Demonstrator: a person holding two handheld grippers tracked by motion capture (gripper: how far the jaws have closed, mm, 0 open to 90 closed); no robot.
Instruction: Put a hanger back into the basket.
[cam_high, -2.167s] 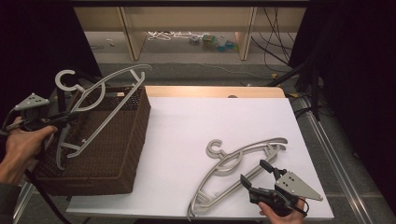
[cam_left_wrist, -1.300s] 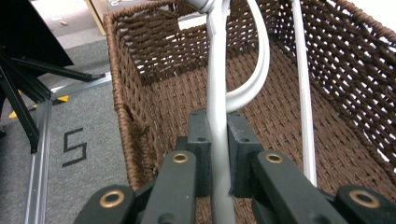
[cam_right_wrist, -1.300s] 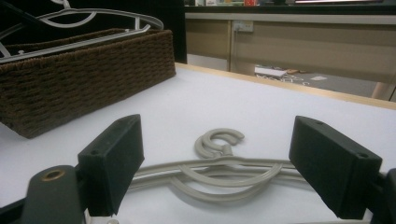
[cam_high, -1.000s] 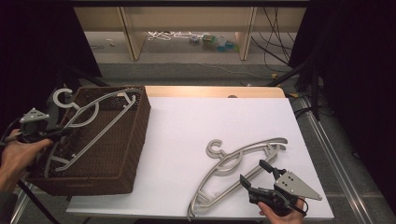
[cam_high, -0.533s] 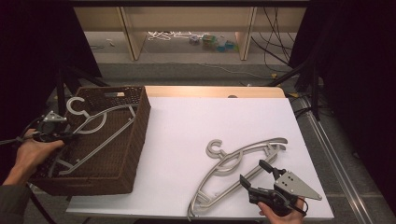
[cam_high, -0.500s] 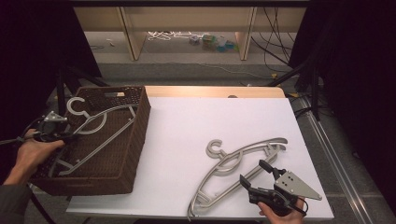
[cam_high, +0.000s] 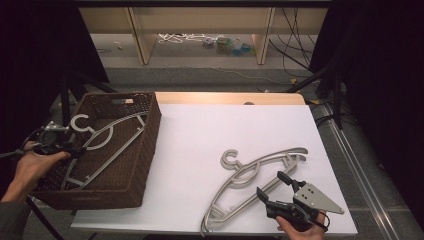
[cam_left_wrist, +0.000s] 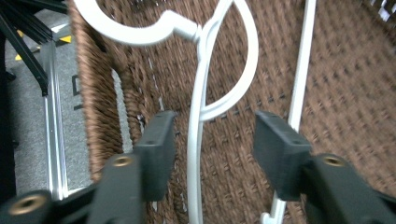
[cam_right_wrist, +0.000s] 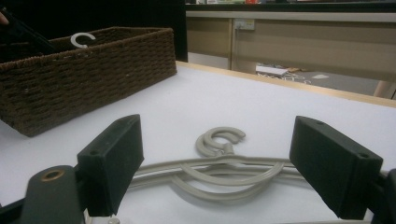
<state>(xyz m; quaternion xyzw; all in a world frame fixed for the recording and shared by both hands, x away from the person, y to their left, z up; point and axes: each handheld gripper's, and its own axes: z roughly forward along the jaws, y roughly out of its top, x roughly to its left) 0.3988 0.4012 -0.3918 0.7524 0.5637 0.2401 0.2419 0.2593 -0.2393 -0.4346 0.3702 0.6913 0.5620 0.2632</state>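
Note:
A pale grey hanger (cam_high: 107, 132) lies inside the brown wicker basket (cam_high: 145, 150) at the table's left. My left gripper (cam_high: 70, 150) is over the basket's left side. Its jaws have just been opening: in the left gripper view (cam_left_wrist: 212, 135) they stand apart with the hanger's thin neck (cam_left_wrist: 198, 93) between them, untouched by the pads. More grey hangers (cam_high: 255, 172) lie stacked on the white tabletop at the front right. My right gripper (cam_high: 270, 184) rests just in front of them, open (cam_right_wrist: 217, 140), with the stacked hangers (cam_right_wrist: 219, 172) beyond its jaws.
The white table (cam_high: 210, 130) has a wooden strip along its far edge. Shelving and cables (cam_high: 200, 40) sit on the floor behind. Dark stands flank both sides. In the right gripper view the basket (cam_right_wrist: 93, 70) stands at the far left.
The left hand lowered the hanger from above the basket down into it, and the hanger now lies flat inside. The right gripper and the stacked hangers have not moved.

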